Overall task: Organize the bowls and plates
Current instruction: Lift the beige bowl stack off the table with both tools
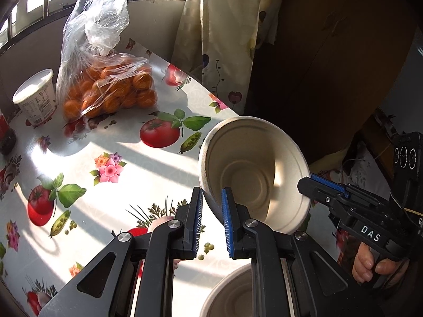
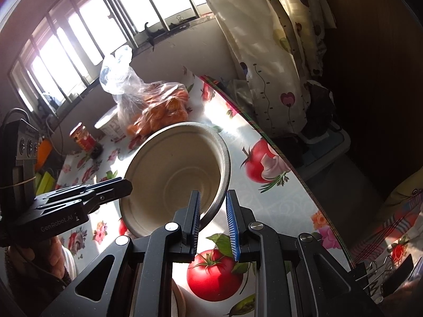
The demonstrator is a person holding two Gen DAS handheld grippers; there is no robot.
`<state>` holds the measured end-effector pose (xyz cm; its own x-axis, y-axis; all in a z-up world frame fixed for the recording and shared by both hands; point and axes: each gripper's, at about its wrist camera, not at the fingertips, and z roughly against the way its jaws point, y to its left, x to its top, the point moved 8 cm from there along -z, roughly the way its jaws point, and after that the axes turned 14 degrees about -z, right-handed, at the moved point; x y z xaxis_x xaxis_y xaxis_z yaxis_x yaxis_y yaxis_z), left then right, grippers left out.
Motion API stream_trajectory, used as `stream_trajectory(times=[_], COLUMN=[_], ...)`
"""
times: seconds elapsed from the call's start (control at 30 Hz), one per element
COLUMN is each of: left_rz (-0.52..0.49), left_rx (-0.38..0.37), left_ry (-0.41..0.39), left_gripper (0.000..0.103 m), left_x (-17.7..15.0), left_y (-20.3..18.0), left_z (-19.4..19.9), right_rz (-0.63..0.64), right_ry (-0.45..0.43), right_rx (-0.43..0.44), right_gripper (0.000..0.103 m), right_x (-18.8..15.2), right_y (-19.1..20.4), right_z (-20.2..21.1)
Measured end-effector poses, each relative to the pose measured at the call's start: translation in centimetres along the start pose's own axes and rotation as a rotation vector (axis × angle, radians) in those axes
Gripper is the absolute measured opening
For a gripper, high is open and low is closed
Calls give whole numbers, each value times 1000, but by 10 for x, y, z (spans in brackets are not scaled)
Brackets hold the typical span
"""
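Note:
A beige paper bowl point(image 1: 253, 171) is held tilted above the table, its opening facing the left camera. My left gripper point(image 1: 212, 220) straddles its near rim, jaws narrowly apart with the wall between them. My right gripper point(image 2: 212, 224) straddles the opposite rim of the same bowl point(image 2: 174, 174), one finger inside and one outside. The right gripper's fingers point(image 1: 325, 185) show at the bowl's right edge in the left wrist view. The left gripper's fingers point(image 2: 105, 187) show at its left edge in the right wrist view. A second beige bowl point(image 1: 230, 293) sits below the left gripper.
A floral oilcloth table point(image 1: 111, 142) carries a plastic bag of oranges point(image 1: 111, 89), a white tub point(image 1: 35, 95) and a red-labelled jar point(image 2: 84, 137). The table edge point(image 2: 290, 166) runs along the right, with a curtain point(image 2: 277, 52) beyond.

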<state>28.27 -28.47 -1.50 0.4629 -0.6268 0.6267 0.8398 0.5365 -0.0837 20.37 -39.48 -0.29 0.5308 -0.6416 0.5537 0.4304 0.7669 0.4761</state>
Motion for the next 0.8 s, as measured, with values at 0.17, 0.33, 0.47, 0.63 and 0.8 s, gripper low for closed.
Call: stream_trajectory(times=[0.17, 0.33, 0.47, 0.63, 0.8], left_rz=[0, 0, 6, 11, 13], left_rx=[4, 9, 12, 17, 20], left_ry=[-11, -18, -25, -30, -39], left_gripper=[16, 16, 16, 16, 16], left_x=[-4, -8, -13, -19, -25], left_y=[-3, -7, -8, -10, -13], left_z=[10, 17, 23, 31, 38], right_rz=[8, 16, 21, 28, 31], right_ry=[-10, -15, -18, -19, -18], right_rx=[8, 10, 18, 28, 30], right_gripper=[19, 19, 19, 19, 19], right_x=[-4, -10, -13, -19, -25], right_y=[5, 9, 12, 16, 19], right_z=[10, 18, 23, 29, 35])
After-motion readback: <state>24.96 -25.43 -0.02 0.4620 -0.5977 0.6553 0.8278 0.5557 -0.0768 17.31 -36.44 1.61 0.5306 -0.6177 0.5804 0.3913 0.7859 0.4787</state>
